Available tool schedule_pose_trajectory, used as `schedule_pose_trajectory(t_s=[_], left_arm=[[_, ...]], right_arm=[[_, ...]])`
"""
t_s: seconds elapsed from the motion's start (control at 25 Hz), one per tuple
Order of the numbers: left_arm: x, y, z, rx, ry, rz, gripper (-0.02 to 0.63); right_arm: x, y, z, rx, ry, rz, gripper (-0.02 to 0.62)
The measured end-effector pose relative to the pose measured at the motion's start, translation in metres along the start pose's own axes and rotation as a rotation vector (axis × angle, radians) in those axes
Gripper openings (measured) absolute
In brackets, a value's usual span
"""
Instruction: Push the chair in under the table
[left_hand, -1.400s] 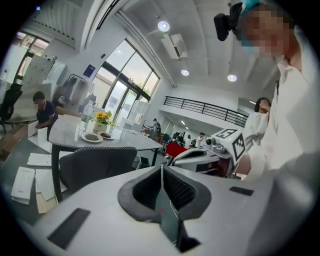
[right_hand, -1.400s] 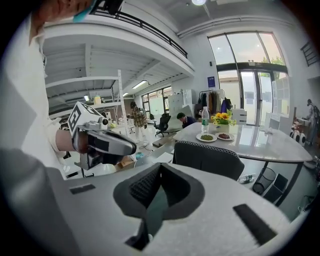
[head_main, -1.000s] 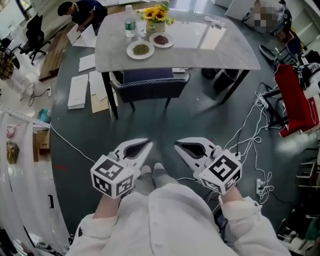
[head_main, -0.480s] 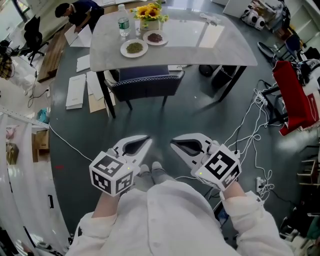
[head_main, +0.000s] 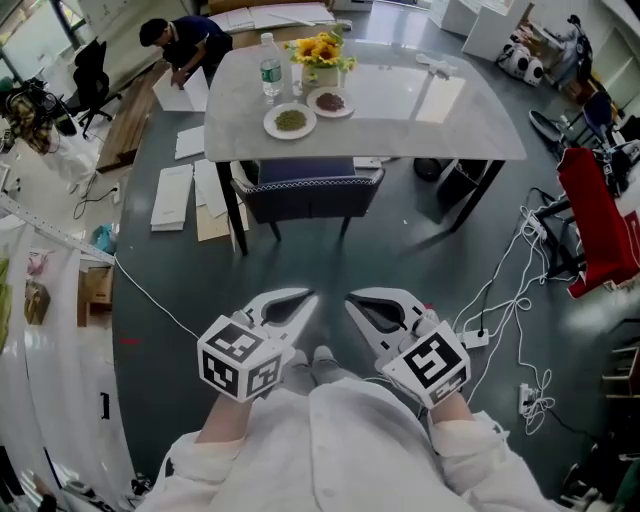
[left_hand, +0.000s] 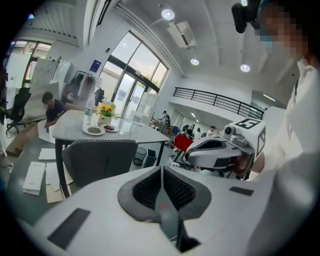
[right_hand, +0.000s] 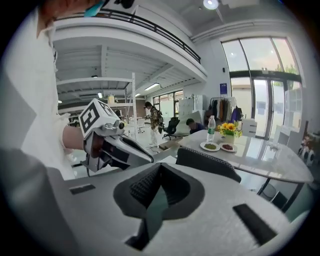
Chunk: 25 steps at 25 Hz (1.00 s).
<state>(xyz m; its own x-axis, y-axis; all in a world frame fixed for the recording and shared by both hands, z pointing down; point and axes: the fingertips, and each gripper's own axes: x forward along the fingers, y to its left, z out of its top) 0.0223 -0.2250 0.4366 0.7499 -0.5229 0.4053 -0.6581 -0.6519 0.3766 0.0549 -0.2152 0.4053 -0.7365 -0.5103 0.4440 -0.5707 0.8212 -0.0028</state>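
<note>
A dark grey chair (head_main: 310, 188) stands at the near side of a grey table (head_main: 440, 115), its seat partly under the top and its back facing me. The chair (left_hand: 99, 160) also shows in the left gripper view, and the chair (right_hand: 207, 161) in the right gripper view. My left gripper (head_main: 308, 298) and right gripper (head_main: 350, 299) are held side by side close to my body, well short of the chair. Both are shut with nothing between the jaws. Each gripper view shows its own gripper, the left gripper (left_hand: 161, 170) and the right gripper (right_hand: 161, 167), with pads closed together.
On the table are two plates (head_main: 290, 121), a water bottle (head_main: 270, 72) and sunflowers (head_main: 322, 48). A person (head_main: 185, 45) crouches at the back left among papers (head_main: 172, 196) on the floor. Cables (head_main: 500, 290) trail across the floor at the right, near a red item (head_main: 598, 230).
The head view has shifted, so the table and chair sit a little lower and further right in the frame. Both grippers stay shut near my body; the right one has rolled slightly.
</note>
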Motion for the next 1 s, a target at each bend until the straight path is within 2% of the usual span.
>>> schedule_pose_trajectory(t_s=[0.12, 0.28, 0.52, 0.76, 1.0], left_arm=[[-0.004, 0.0, 0.007, 0.0, -0.022, 0.01, 0.026], [-0.008, 0.0, 0.012, 0.001, -0.03, 0.028, 0.026], [-0.01, -0.01, 0.013, 0.008, -0.014, -0.004, 0.026], [-0.017, -0.012, 0.01, -0.028, -0.022, -0.012, 0.026], [-0.015, -0.016, -0.001, -0.036, -0.013, -0.026, 0.026]], right_arm=[[0.001, 0.002, 0.013, 0.002, -0.047, -0.032, 0.002], [0.003, 0.007, 0.017, 0.019, -0.074, -0.024, 0.002], [0.002, 0.004, 0.02, 0.053, -0.102, -0.036, 0.002], [-0.001, 0.003, 0.02, 0.123, -0.139, -0.05, 0.002], [0.008, 0.012, 0.015, 0.119, -0.125, -0.015, 0.002]])
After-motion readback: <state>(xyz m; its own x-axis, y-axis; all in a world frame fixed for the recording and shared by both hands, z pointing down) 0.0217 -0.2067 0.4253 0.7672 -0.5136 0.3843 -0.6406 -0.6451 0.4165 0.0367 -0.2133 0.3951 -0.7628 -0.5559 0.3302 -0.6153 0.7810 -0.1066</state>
